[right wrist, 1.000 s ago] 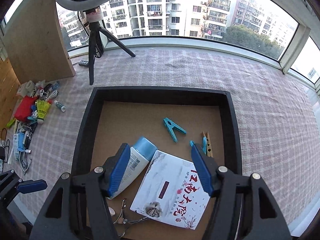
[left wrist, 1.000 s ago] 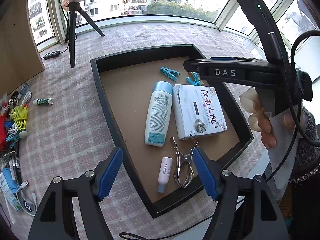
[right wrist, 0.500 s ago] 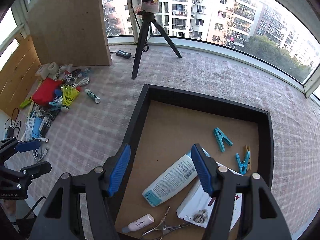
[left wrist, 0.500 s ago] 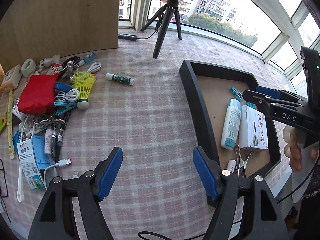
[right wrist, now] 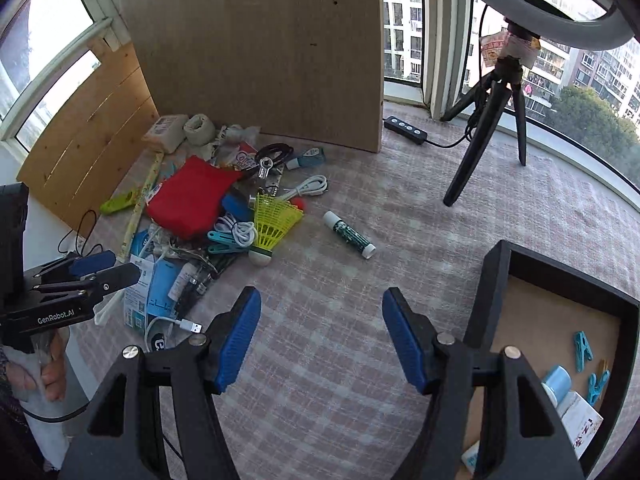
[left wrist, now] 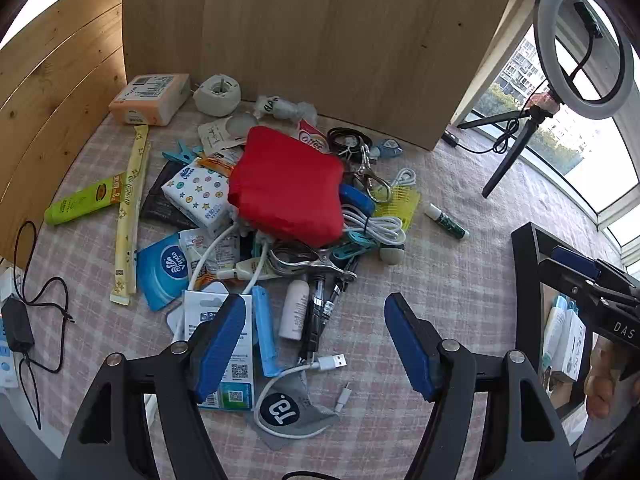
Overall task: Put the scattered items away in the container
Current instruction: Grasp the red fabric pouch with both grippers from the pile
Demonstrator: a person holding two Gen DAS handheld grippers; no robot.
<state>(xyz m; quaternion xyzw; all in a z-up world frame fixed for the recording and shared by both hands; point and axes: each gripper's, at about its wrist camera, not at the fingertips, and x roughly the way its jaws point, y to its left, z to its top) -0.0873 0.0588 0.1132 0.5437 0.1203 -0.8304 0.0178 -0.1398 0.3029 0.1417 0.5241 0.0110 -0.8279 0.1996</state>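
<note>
Stock on hand, sorted: the black-walled tray with a brown board floor (right wrist: 491, 280), sitting at the right of the checked pink cloth (right wrist: 320, 320), is already holding a white bottle with a pale blue cap (right wrist: 557, 381), a white printed carton (right wrist: 580, 420) and several small turquoise clothes pegs (right wrist: 582, 345). Stock still loose: the heap at the far left against the upright wooden board, which is carrying a red fabric pouch (left wrist: 288, 188), a yellow plastic shuttlecock (right wrist: 274, 220), coiled white cables (left wrist: 370, 224), a large chrome spring clip (left wrist: 308, 260), a small white tube (left wrist: 294, 308), black pens, tissue packets and a lime-green tube (left wrist: 82, 200); a green-and-white glue stick (right wrist: 349, 235) is lying apart, between heap and tray. By this count the greater part is remaining (perhaps a fifth looks done). The left gripper (left wrist: 316, 340) is hanging over the near edge of the heap, its blue pads spread wide and carrying nothing; the right gripper (right wrist: 320, 336) is hanging over bare cloth just left of the tray, likewise gaping and empty.
</note>
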